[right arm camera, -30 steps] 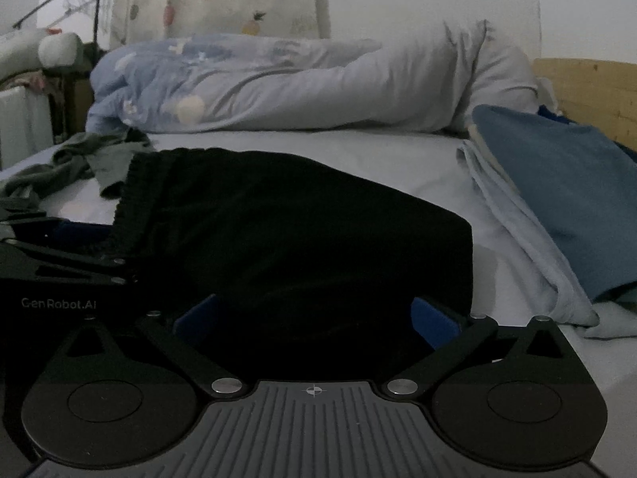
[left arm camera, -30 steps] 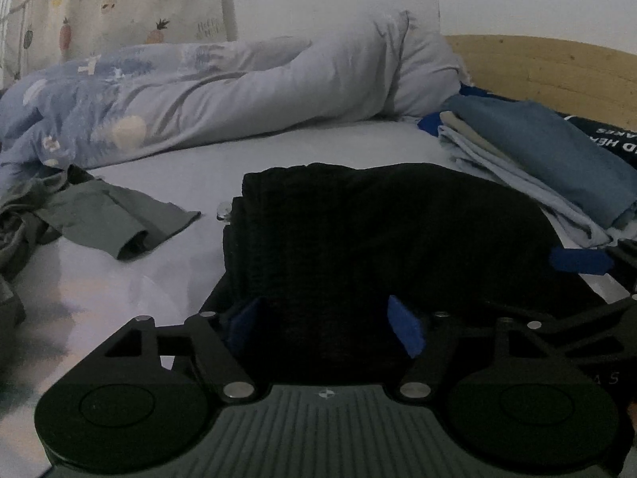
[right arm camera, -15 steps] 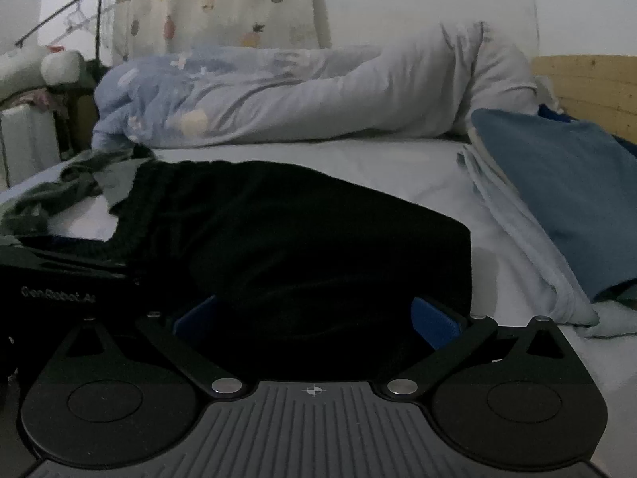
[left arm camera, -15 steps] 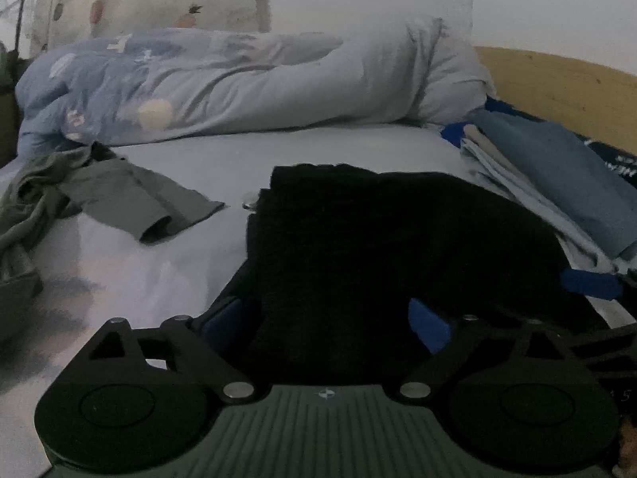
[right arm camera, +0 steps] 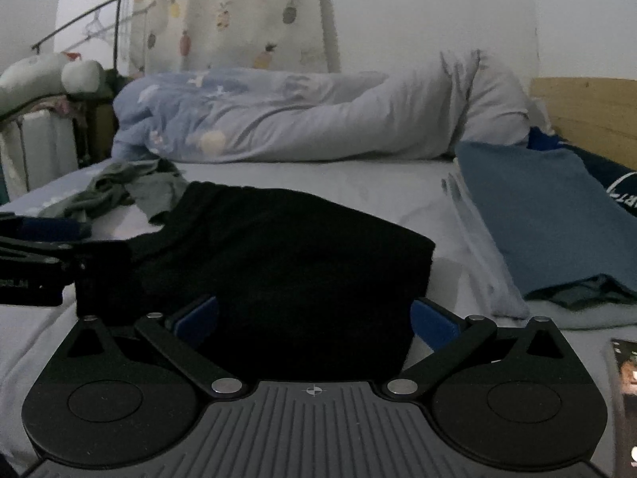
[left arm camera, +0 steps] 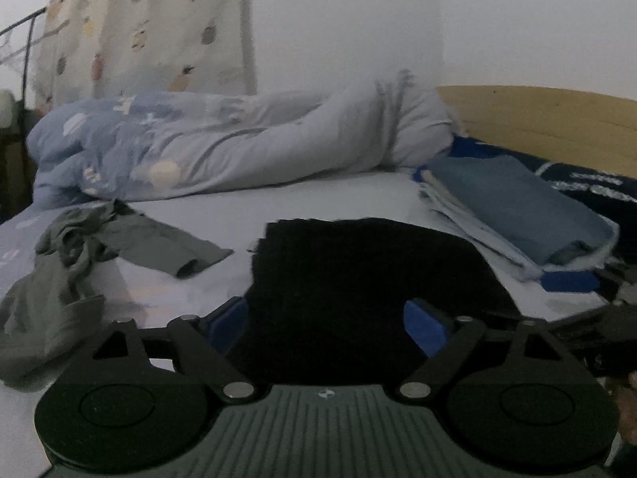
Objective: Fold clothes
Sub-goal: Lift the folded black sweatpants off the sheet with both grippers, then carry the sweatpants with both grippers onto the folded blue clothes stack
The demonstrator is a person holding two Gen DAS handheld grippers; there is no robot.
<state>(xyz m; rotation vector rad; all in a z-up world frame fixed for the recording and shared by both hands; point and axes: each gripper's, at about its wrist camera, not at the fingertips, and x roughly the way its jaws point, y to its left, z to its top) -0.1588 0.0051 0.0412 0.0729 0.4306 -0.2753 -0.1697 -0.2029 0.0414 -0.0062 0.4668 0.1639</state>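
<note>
A folded black garment (left arm camera: 358, 279) lies on the pale bed sheet in front of both grippers; it also shows in the right wrist view (right arm camera: 278, 263). My left gripper (left arm camera: 326, 322) is open, its blue pads either side of the garment's near edge. My right gripper (right arm camera: 314, 318) is open the same way at the garment's near right part. The right gripper's blue pad (left arm camera: 569, 281) shows at the right of the left wrist view; the left gripper (right arm camera: 36, 255) shows at the left of the right wrist view.
A crumpled grey-green garment (left arm camera: 79, 255) lies at the left. A stack of folded blue clothes (left arm camera: 513, 207) sits at the right, also in the right wrist view (right arm camera: 549, 215). A rolled blue duvet (left arm camera: 223, 147) lies at the back. A wooden headboard (left arm camera: 549, 123) is far right.
Both grippers have drawn back and tilted up; the garment looks farther and smaller. The left gripper's jaws have widened. The garment stays flat on the bed.
</note>
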